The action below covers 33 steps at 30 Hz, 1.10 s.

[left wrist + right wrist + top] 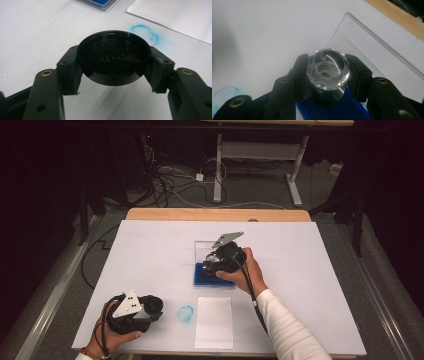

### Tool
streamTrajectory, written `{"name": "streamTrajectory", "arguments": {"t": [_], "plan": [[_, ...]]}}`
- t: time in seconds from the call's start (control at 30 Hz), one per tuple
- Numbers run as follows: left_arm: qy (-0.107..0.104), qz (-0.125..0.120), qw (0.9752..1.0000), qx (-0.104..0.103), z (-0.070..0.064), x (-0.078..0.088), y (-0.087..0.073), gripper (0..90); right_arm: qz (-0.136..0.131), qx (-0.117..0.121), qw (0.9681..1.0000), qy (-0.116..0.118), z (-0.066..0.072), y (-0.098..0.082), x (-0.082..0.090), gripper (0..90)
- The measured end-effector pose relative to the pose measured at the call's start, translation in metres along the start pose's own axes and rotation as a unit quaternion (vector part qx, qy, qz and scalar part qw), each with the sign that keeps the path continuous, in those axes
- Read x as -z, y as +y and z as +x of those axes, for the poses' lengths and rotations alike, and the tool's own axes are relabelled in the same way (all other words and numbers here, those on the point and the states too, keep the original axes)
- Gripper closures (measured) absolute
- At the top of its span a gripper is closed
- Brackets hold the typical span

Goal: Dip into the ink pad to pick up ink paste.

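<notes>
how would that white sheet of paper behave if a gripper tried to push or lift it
The paper sheet lies flat and thin on the table, so it would probably slide rather than lift, and likely flop or crease if pinched at one edge. It looks very light for its size.

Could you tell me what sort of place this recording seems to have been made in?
Probably a lab or workshop set up for recording, not a home. A white-covered table stands on grey carpet, loose cables trail across the floor behind it, and a height-adjustable desk frame stands beyond in a dark surround.
</notes>
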<state>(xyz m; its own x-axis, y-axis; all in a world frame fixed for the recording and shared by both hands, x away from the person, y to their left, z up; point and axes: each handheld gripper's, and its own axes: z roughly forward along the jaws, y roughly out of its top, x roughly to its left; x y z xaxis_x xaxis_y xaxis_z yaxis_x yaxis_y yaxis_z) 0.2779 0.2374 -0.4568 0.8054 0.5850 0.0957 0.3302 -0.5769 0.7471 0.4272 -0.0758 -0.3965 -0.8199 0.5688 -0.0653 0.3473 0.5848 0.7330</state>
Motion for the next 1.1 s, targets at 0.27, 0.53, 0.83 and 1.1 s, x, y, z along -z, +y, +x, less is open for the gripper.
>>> {"name": "streamTrajectory", "arguments": {"t": [0.27,0.53,0.83,1.1], "plan": [[0.001,0.000,1.0000,-0.002,0.000,0.001,0.001,36.6,-0.019,0.007,0.9998,-0.008,-0.001,0.007,0.023,56.9],[0.002,-0.001,1.0000,-0.001,0.000,0.001,0.000,36.6,-0.018,0.013,0.9996,-0.015,0.001,0.008,0.035,56.9],[0.002,0.001,1.0000,-0.002,0.000,0.001,0.000,36.5,-0.017,0.015,0.9995,-0.022,-0.001,0.007,0.041,56.9],[0.003,0.001,1.0000,-0.001,0.001,0.000,0.000,36.6,-0.016,0.020,0.9994,-0.024,0.000,0.008,0.043,56.9]]}}
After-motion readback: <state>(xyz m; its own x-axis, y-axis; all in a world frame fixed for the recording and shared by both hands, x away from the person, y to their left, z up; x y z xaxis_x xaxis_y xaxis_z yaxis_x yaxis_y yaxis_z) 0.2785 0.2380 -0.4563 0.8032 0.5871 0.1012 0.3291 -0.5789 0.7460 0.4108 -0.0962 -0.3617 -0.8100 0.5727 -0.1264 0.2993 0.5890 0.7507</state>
